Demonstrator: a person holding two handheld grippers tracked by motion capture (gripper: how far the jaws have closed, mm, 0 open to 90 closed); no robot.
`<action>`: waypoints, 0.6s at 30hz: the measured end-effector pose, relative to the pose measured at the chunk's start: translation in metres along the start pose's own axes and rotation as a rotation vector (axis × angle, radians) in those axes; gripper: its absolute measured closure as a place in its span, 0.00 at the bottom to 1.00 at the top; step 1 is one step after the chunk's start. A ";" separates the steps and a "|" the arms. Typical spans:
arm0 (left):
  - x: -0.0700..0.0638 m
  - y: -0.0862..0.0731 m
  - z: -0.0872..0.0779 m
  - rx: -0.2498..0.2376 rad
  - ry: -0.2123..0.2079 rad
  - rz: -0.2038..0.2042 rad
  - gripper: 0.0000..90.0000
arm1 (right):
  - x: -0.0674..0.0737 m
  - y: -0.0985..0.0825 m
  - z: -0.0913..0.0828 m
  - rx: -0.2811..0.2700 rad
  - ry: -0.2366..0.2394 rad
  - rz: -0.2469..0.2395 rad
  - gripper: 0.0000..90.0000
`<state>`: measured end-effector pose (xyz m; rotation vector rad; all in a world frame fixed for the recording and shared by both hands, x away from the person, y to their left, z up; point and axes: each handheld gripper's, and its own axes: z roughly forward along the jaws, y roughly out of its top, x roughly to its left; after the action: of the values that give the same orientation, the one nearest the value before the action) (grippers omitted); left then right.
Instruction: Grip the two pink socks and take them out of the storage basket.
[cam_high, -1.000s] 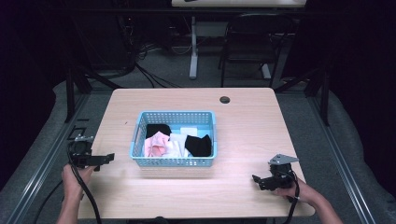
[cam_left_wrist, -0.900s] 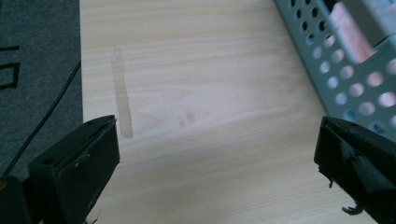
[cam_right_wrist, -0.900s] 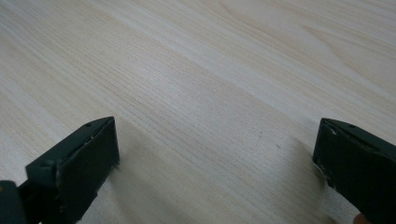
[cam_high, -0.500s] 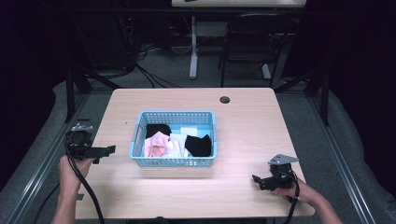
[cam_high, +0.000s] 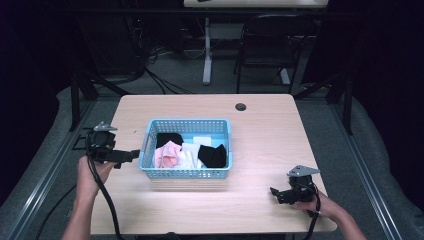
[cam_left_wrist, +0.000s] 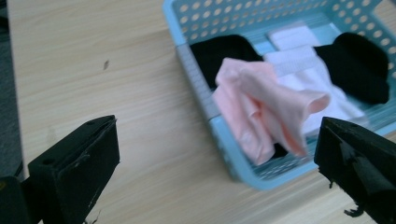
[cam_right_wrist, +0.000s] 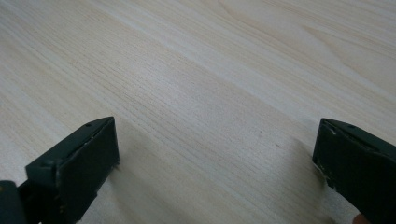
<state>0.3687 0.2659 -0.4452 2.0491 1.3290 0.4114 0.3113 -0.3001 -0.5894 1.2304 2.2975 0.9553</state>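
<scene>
Light-blue perforated basket (cam_high: 186, 172) at frame centre on the wooden table (cam_high: 260, 135), holding a pink cloth (cam_high: 167, 154), white cloths (cam_high: 192, 155) and black cloths (cam_high: 213, 156). Left gripper (cam_high: 131, 155), jaws spread, sits just left of the basket. Right gripper (cam_high: 274, 193), jaws spread, hovers over bare tabletop at lower right.

Looks like a lab/office recording setup: wooden desk (cam_high: 260, 125) w/ cable grommet (cam_high: 240, 106), dark curtains around, loose cables (cam_high: 150, 65) on grey carpet, 1 black chair (cam_high: 265, 45) behind, metal frame rails (cam_high: 45, 165).
</scene>
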 end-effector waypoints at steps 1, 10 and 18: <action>-0.011 0.008 0.005 0.013 -0.019 0.021 0.02 | 0.000 0.000 0.000 0.000 -0.001 0.001 0.00; -0.046 0.027 0.050 0.104 -0.114 0.067 0.07 | 0.000 0.000 0.000 0.001 -0.004 0.003 0.00; -0.055 0.028 0.087 0.205 -0.132 0.040 0.16 | 0.000 0.000 0.000 0.001 -0.003 0.004 0.00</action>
<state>0.4138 0.1785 -0.4860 2.2312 1.2971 0.1583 0.3111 -0.2999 -0.5894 1.2361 2.2943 0.9533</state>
